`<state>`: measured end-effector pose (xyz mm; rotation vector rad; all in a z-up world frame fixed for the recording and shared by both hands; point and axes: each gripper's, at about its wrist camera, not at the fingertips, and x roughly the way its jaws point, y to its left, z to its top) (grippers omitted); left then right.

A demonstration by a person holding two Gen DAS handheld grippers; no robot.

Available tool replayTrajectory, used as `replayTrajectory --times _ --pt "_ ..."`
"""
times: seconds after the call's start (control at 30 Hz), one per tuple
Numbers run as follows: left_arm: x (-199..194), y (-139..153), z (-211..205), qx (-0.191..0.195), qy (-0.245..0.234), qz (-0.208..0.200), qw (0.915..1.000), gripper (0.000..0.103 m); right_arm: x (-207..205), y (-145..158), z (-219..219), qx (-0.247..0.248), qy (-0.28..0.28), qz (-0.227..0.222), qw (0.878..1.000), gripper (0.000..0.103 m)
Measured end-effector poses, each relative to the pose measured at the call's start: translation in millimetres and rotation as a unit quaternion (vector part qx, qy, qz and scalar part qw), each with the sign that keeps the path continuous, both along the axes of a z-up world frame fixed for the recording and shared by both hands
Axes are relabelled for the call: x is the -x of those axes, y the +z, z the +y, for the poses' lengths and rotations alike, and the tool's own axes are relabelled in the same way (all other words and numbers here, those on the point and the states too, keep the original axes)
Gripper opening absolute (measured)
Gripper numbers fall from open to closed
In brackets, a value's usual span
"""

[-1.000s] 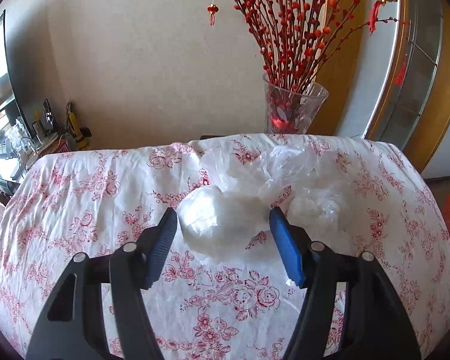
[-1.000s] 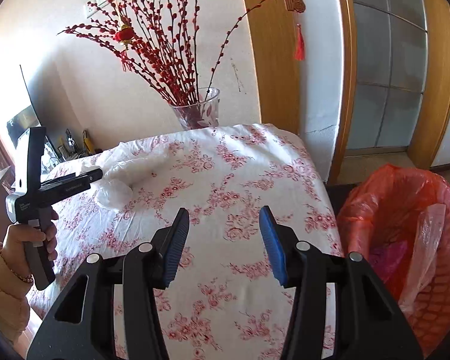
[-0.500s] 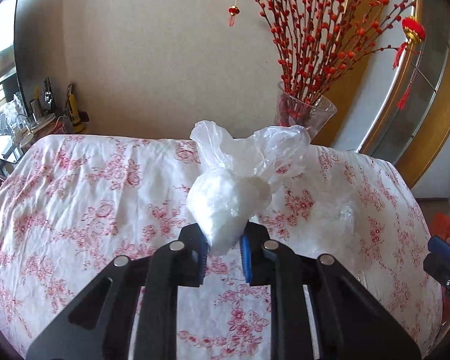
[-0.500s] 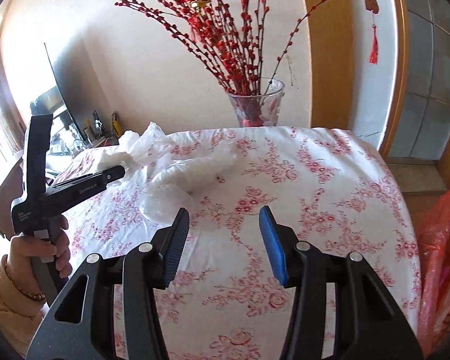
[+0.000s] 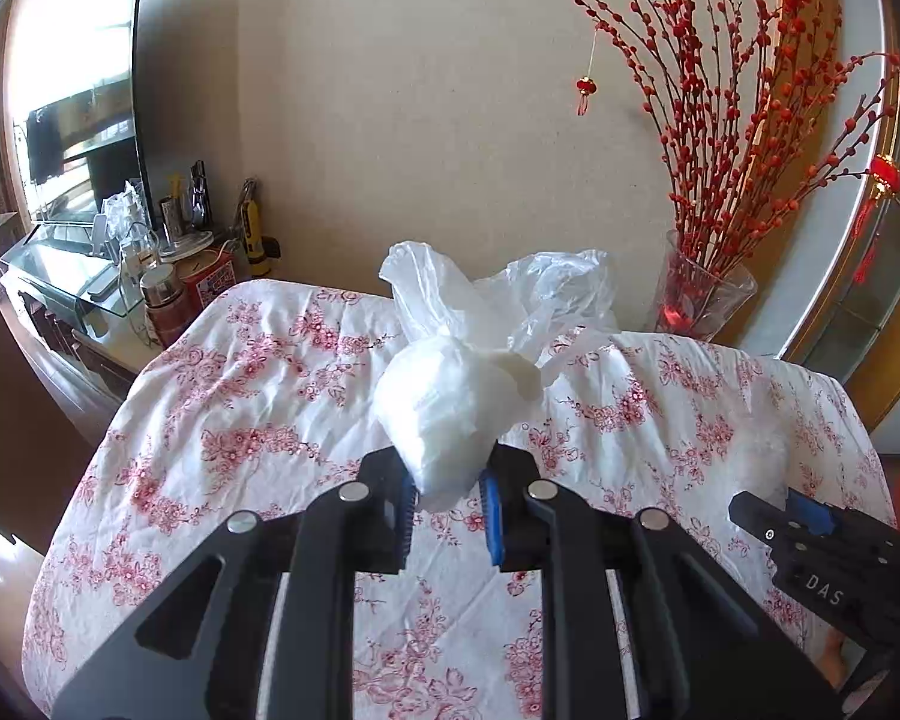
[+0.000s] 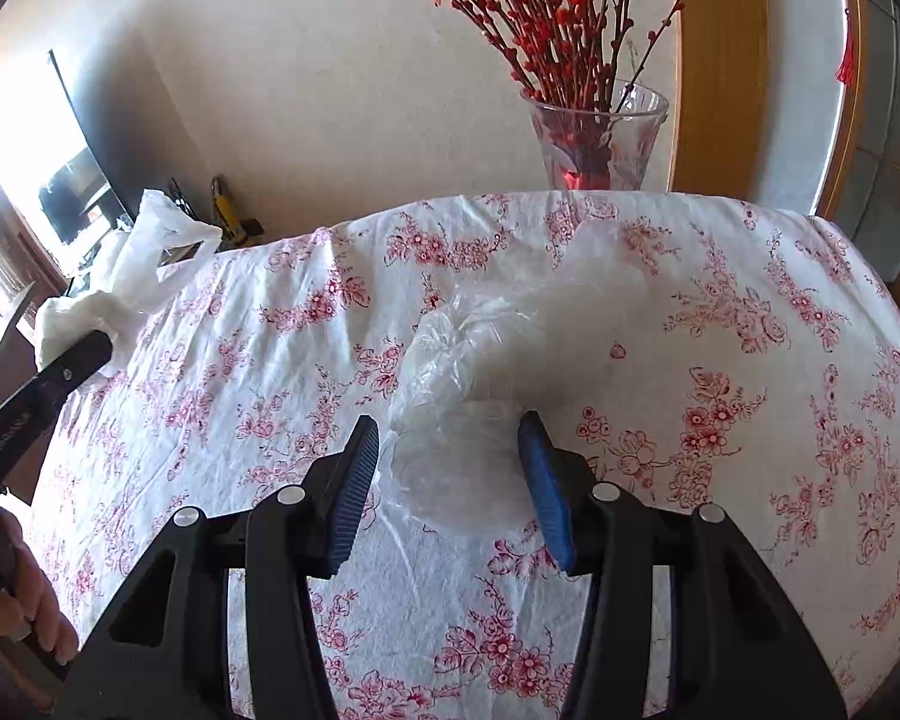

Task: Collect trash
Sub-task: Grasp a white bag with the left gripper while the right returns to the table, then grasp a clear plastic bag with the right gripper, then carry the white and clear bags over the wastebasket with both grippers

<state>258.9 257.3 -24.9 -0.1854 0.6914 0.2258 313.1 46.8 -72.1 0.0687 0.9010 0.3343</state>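
Observation:
My left gripper (image 5: 449, 495) is shut on a white plastic bag (image 5: 450, 402) and holds it lifted above the floral tablecloth (image 5: 240, 420); the bag's loose handles stand up behind it. The bag also shows at the left of the right wrist view (image 6: 120, 276), in the left gripper (image 6: 78, 360). My right gripper (image 6: 450, 456) is open, its fingers on either side of a clear crumpled plastic bag (image 6: 468, 360) that lies on the cloth (image 6: 720, 312). The right gripper also shows at the lower right of the left wrist view (image 5: 804, 516).
A glass vase (image 6: 594, 138) with red berry branches stands at the table's far edge; it also shows in the left wrist view (image 5: 696, 300). A TV (image 5: 84, 120) and a cluttered glass stand (image 5: 90, 276) sit to the left, beyond the table's edge.
My left gripper closed on the white bag and lifted it off the cloth. My right gripper swung left from the orange bin and came down around the clear bag, still open.

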Motion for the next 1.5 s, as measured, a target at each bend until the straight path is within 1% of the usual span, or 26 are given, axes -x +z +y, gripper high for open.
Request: replayTrajectory --times 0.03,0.1,0.13,0.17,0.23,0.33,0.57,0.73,0.97,1.27,1.5 --pt "1.0 0.0 0.9 0.000 0.000 0.000 1.0000 0.019 0.7 -1.7 -0.5 0.007 0.001 -0.003 1.000 0.038" --pt "2.4 -0.8 0.6 0.002 -0.001 0.000 1.0000 0.019 3.7 -2.2 -6.3 0.009 0.008 -0.008 1.000 0.028" --pt "3.0 -0.7 -0.5 0.003 -0.003 0.000 1.0000 0.019 5.3 -1.8 -11.0 0.009 0.008 -0.008 1.000 0.022" --pt "2.7 -1.0 -2.3 0.004 -0.005 0.000 1.0000 0.019 7.3 -0.7 -15.7 0.008 0.008 -0.006 1.000 0.018" --pt "2.3 -0.8 -8.6 0.006 -0.011 -0.001 0.9999 0.019 11.1 1.1 -26.6 0.011 0.004 -0.008 1.000 0.015" --pt "3.9 -0.1 -21.1 0.008 -0.026 -0.002 0.9996 0.019 22.2 2.6 -51.6 0.013 -0.007 -0.010 1.000 0.014" --pt "8.7 2.7 -64.2 0.010 -0.073 -0.005 0.9973 0.019 62.7 12.3 -116.6 0.012 -0.036 -0.024 0.999 0.013" --pt "11.7 8.2 -97.1 0.005 -0.103 -0.007 0.9947 0.019 86.4 21.2 -152.0 0.007 -0.055 -0.036 0.998 0.013" --pt "20.5 16.5 -138.1 0.003 -0.139 -0.013 0.9902 0.019 118.5 35.3 -189.7 -0.007 -0.082 -0.054 0.995 0.013" --pt "31.6 26.4 -190.8 0.004 -0.185 -0.023 0.9824 0.019 149.1 53.7 -231.2 -0.001 -0.122 -0.082 0.989 0.013" --pt "39.1 30.8 -226.9 0.003 -0.215 -0.027 0.9761 0.019 160.0 59.1 -255.6 0.005 -0.146 -0.092 0.985 0.013"
